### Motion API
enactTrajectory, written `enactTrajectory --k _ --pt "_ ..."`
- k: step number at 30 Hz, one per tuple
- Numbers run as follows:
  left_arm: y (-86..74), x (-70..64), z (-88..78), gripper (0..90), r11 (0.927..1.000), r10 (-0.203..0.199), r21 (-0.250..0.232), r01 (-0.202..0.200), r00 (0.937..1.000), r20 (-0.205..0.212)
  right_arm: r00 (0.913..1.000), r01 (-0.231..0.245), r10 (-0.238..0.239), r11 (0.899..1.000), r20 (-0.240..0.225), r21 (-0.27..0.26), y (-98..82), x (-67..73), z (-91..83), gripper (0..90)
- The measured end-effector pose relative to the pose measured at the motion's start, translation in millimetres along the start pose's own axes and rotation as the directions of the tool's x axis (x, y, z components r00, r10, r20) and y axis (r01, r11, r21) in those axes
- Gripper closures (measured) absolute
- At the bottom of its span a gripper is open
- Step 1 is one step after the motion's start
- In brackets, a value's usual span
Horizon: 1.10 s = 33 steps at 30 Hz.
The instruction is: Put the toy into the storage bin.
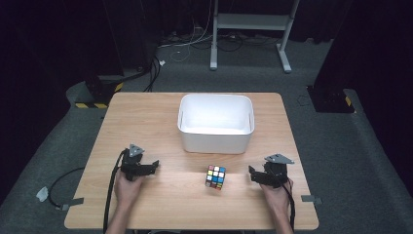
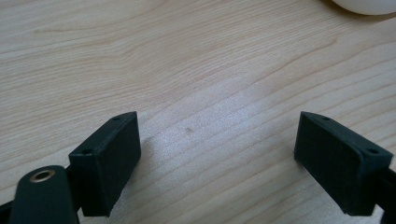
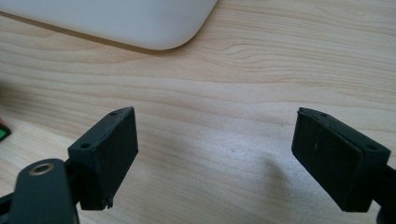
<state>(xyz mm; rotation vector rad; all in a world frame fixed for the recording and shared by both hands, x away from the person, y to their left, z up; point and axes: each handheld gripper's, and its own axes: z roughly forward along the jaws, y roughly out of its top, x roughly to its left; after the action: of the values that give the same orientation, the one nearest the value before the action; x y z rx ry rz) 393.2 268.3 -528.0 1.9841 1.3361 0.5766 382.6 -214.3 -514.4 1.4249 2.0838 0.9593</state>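
Note:
A colourful puzzle cube (image 1: 215,177) stands on the wooden table (image 1: 146,112), near the front and between the two hands. My left gripper (image 1: 155,165) rests to the cube's left, its jaws open over bare wood (image 2: 218,140). To the cube's right is my right gripper (image 1: 252,174), also open with nothing between its jaws (image 3: 215,140). A green bit of the cube (image 3: 3,131) peeks in at the left edge of the right gripper view.
A white plastic bin (image 1: 215,124) sits behind the cube at mid-table; its corner shows in the right gripper view (image 3: 116,18) and the left gripper view (image 2: 366,4). Cables trail off the table's front. A white frame stand (image 1: 251,22) is on the floor beyond.

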Motion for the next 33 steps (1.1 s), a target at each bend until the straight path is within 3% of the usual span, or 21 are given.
enactTrajectory --k 19,33 --pt "0.5 0.5 0.5 14.7 1.0 -0.001 -0.001 0.001 1.0 -0.004 0.9979 0.016 -0.018 0.999 -0.063 -0.035 -8.9 11.8 -6.1 15.8" --pt "0.5 0.4 0.6 14.7 1.0 -0.001 -0.001 0.001 1.0 -0.004 0.9917 0.035 -0.043 0.997 -0.121 -0.066 -11.8 23.5 -17.4 15.0"
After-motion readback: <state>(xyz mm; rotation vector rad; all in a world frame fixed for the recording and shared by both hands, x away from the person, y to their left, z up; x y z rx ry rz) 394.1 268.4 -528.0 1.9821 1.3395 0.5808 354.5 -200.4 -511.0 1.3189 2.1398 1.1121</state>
